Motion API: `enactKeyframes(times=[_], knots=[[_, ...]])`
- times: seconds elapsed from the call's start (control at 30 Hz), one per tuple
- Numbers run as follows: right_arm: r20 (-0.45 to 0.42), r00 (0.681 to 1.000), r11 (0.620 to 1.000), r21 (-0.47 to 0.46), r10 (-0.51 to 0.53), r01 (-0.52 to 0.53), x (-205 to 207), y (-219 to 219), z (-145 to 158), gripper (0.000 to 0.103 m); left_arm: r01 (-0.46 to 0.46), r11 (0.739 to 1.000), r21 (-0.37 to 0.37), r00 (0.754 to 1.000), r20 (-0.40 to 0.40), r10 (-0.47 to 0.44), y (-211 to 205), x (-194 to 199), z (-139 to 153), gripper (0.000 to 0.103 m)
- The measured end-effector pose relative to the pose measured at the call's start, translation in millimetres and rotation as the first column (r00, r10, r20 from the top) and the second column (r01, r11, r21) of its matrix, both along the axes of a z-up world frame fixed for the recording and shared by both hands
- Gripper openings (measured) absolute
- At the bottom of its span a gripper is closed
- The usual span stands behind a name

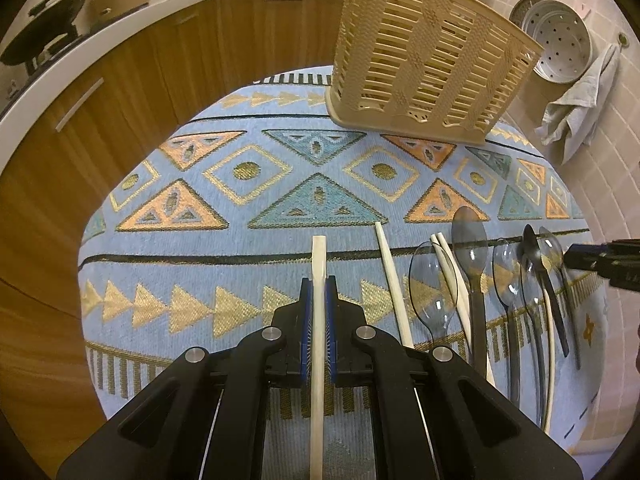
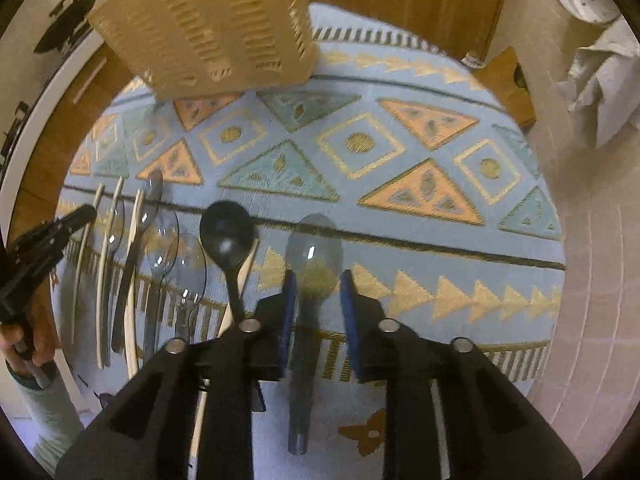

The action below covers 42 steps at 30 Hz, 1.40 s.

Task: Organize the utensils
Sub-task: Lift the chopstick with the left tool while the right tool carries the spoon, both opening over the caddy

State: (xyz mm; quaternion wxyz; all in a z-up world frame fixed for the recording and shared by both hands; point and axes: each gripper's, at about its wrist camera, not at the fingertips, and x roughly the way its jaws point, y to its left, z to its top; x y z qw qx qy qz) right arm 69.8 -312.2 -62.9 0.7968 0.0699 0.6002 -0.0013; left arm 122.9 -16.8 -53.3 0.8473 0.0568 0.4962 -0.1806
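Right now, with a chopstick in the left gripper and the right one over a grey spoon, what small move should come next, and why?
Probably close the right gripper on the grey spoon: its handle lies between the open pads, which do not yet press it. The left gripper already clamps a chopstick, and the basket stands upright beyond.

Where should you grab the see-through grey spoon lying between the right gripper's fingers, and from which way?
Grab the grey spoon by its thin handle just below the bowl, coming straight down from above. It lies flat on the tablecloth, handle pointing toward the right hand-held gripper, whose open pads already straddle it. The wide rounded bowl would probably slip.
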Motion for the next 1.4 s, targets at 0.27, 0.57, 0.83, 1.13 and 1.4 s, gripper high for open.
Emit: enactKeyframes(times=[0.27, 0.57, 0.83, 1.13, 1.4], knots=[[-0.079, 0.995, 0.995, -0.076, 0.055, -0.061, 6, 25, -8, 0.014, 0.041, 0.998, -0.046, 0.992, -0.117, -0.046, 8, 8, 0, 0.006], [-0.036, 0.994, 0.99, -0.091, 0.101, -0.104, -8, 37, -3, 0.01, 0.162, 0.968, 0.191, 0.984, -0.107, -0.143, -23, -3, 0, 0.005], [0.254, 0.956, 0.989, -0.028, 0.147, -0.144, -40, 42, 53, 0.01, 0.09, 0.996, 0.013, 0.988, 0.126, -0.091, -16, -14, 47, 0.003], [0.598, 0.795, 0.992, -0.004, 0.103, -0.126, -15, 37, 143, 0.01, 0.093, 0.954, -0.284, 0.854, 0.515, 0.07, -39, -5, 155, 0.003], [0.799, 0.6, 1.0, -0.018, 0.029, -0.024, 39, 32, 205, 0.01, 0.112, 0.889, -0.444, 0.721, 0.652, 0.235, -66, 43, 210, 0.004]])
